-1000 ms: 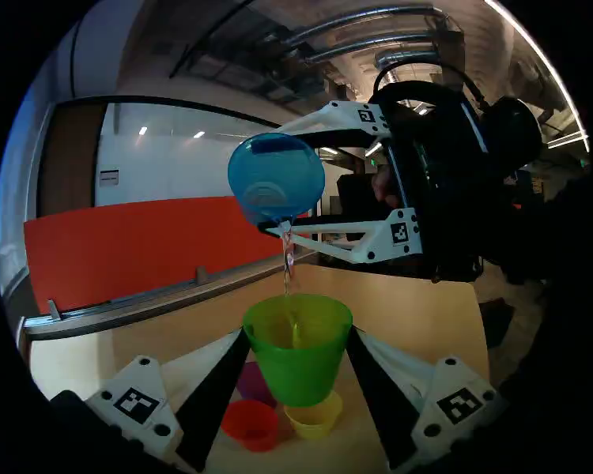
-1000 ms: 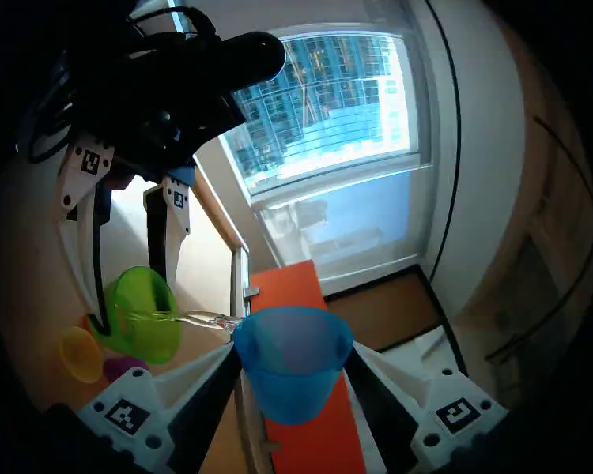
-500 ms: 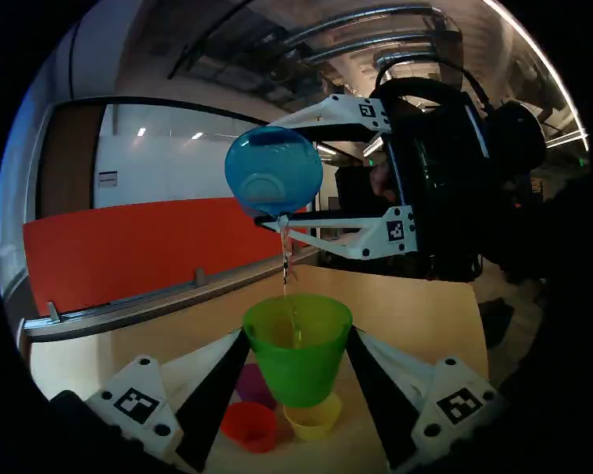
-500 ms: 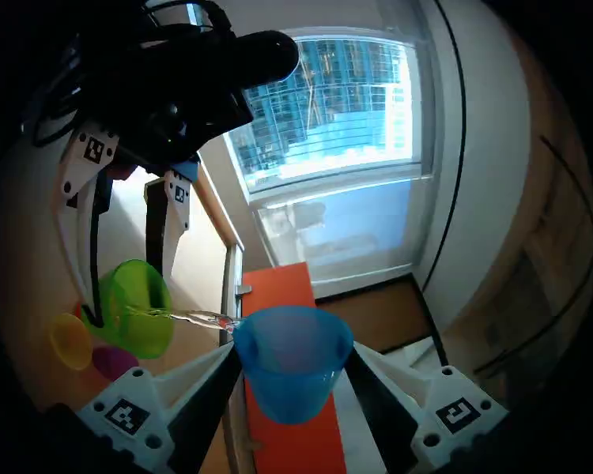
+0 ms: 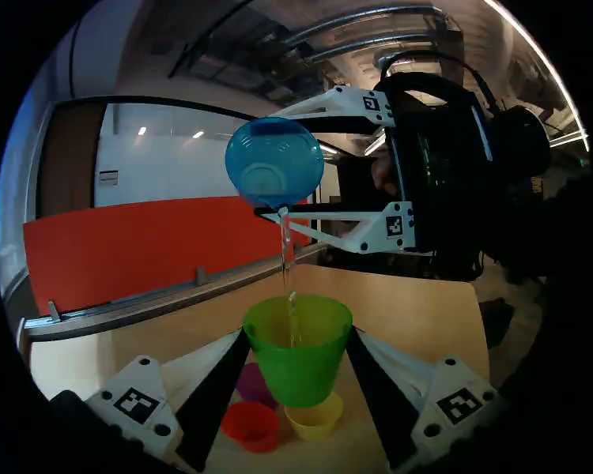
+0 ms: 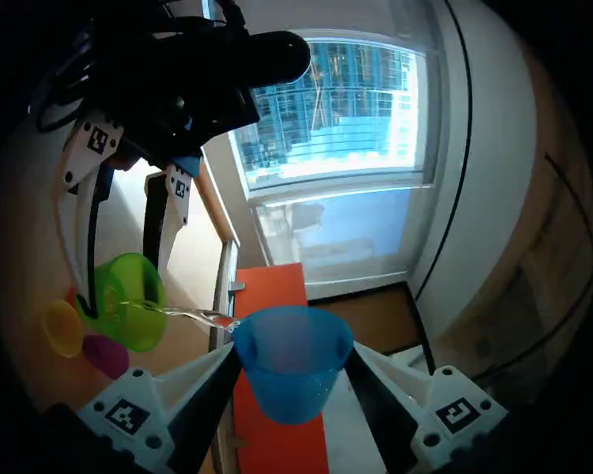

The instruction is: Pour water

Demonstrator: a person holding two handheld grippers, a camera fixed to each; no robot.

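Our left claw (image 5: 296, 341) pinches the green cup (image 5: 298, 371) upright, both fingers pressing on its walls. Our right claw (image 6: 292, 355) pinches the blue cup (image 6: 291, 387) the same way, tipped far over and held above the left claw. A thin stream of water (image 5: 287, 261) falls from the blue cup's lip into the green cup's mouth, landing about mid-opening.

Under the left claw, a red cup (image 5: 251, 424), a yellow cup (image 5: 314, 416) and a purple cup (image 5: 255, 383) sit on the desk (image 5: 407, 308).

We judge the drop is long for so thin a stream. A small sideways drift of either claw would send water past the rim, onto the desk and the small cups. We cannot tell the fill level, so overflow is possible. Wet plastic could also slip in a loose pinch.
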